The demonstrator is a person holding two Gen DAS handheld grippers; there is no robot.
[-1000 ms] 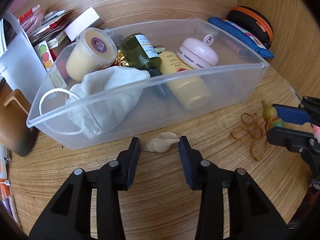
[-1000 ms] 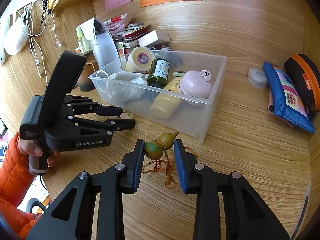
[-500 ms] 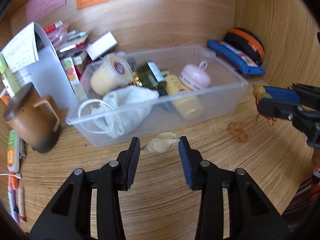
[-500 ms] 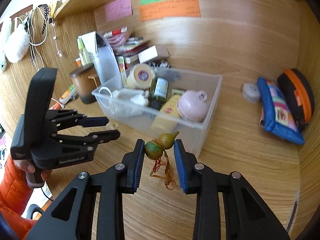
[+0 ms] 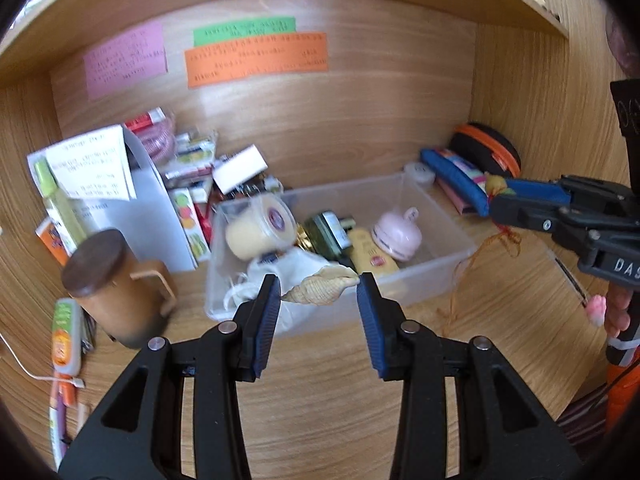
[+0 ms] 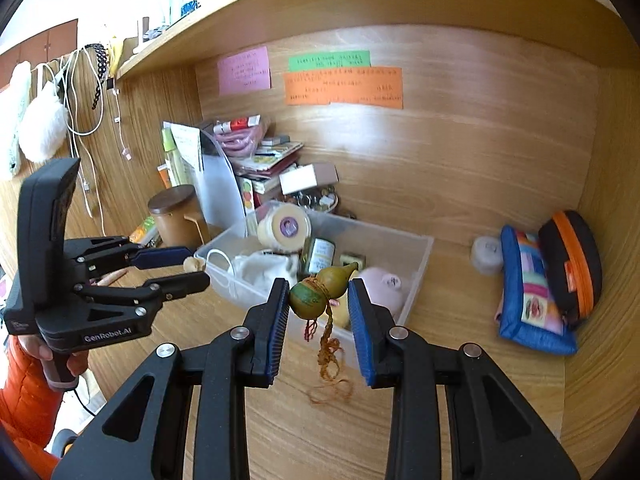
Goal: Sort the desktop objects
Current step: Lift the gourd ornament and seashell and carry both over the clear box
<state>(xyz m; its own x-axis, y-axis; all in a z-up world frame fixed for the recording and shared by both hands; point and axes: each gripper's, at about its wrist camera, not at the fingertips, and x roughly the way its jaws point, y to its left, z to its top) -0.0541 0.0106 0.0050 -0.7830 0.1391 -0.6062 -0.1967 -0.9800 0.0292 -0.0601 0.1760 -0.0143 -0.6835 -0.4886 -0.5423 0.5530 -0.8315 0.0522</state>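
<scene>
- The left gripper (image 5: 318,298) is held off the desk and angled downward, its blue pads (image 5: 267,322) pinching the two ends of a shell (image 5: 320,290).
- The right gripper (image 6: 319,300) tilts down likewise, clamped on a small gourd (image 6: 320,290).
- An orange-sleeved hand (image 6: 60,360) grips the left handle; the right hand (image 5: 618,312) seems partly hidden.

Bright daylight, soft glare on wood, motion blur, fisheye-bowed edges.

Wood-panelled desk alcove (image 6: 460,168) under shelf (image 6: 280,20)
</scene>
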